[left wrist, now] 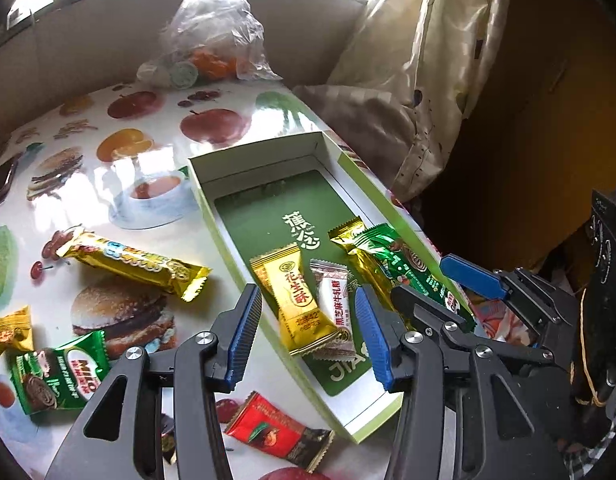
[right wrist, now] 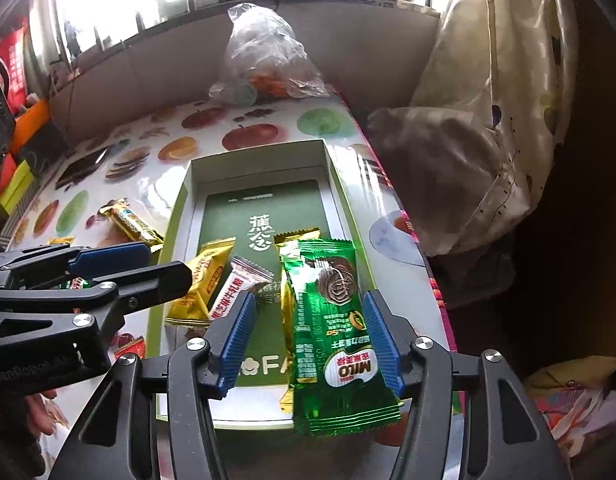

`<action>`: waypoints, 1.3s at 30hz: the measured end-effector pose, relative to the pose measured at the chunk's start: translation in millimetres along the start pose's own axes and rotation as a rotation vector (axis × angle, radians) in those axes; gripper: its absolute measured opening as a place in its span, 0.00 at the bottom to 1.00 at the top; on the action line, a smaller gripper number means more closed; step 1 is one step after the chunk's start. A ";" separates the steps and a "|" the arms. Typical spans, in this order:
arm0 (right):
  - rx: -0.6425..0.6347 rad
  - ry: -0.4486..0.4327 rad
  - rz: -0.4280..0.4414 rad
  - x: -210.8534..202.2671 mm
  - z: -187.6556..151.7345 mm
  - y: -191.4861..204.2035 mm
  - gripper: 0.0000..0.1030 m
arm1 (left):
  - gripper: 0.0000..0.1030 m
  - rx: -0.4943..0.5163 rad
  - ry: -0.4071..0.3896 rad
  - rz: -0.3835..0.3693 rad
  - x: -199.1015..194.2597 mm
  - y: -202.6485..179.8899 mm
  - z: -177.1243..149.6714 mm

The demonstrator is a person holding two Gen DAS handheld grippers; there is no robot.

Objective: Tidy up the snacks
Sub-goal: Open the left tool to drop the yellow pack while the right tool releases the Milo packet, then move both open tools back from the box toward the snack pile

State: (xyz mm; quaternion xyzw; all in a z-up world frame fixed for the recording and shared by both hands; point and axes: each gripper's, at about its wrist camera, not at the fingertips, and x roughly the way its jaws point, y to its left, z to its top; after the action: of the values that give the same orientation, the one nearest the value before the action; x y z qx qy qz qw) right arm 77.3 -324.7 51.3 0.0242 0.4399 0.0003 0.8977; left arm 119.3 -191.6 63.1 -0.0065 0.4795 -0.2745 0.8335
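And here's the box (left wrist: 267, 152), a shallow green-lined cardboard tray lying open on the fruit-and-burger patterned table (left wrist: 155, 120), and it's filling up: a gold peanut candy (left wrist: 297, 300) lies on the green floor with a white-wrapped sweet (left wrist: 334, 300) tucked against its right side, and along the right wall a long green Milo bar (right wrist: 332, 320) rests on top of a gold wrapper (left wrist: 348, 236). The left tool (left wrist: 308, 336) hangs over the gold candy and the white sweet with its blue pads parted about halfway, gripping nothing (the wrappers lie flat in the box below the pads). The right tool (right wrist: 308, 336) sits over the Milo bar, jaws spread wider than the packet, pads clear of both its edges, so nothing is held there either. Outside the box, on the table to its left, a long gold bar (left wrist: 135, 262) lies at a slant, a small gold candy (left wrist: 13, 330) sits near the edge, a short green Milo packet (left wrist: 59, 372) lies beside it, and a red-wrapped snack (left wrist: 277, 428) rests just by the box's near corner. At the far end of the table stands a crumpled clear plastic bag (left wrist: 211, 28), with a pale curtain (left wrist: 440, 60) off to the right.
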 end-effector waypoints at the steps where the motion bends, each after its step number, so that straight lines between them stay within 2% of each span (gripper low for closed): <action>1: 0.000 -0.002 0.002 -1.0 -0.2 1.3 0.54 | 0.49 -0.003 -0.004 0.001 -2.1 1.1 -0.5; 27: -0.078 -0.061 0.081 -17.3 -1.3 68.1 0.54 | 0.49 -0.030 -0.099 0.148 -54.3 52.8 -32.3; 39: -0.143 -0.060 0.144 -14.6 -1.6 105.9 0.54 | 0.49 -0.095 -0.105 0.190 -74.2 106.3 -54.0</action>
State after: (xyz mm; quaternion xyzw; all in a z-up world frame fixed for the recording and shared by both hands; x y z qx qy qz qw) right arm 69.3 -219.2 66.6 -0.0085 0.4089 0.0955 0.9075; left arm 95.1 -53.3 63.8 -0.0147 0.4460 -0.1704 0.8785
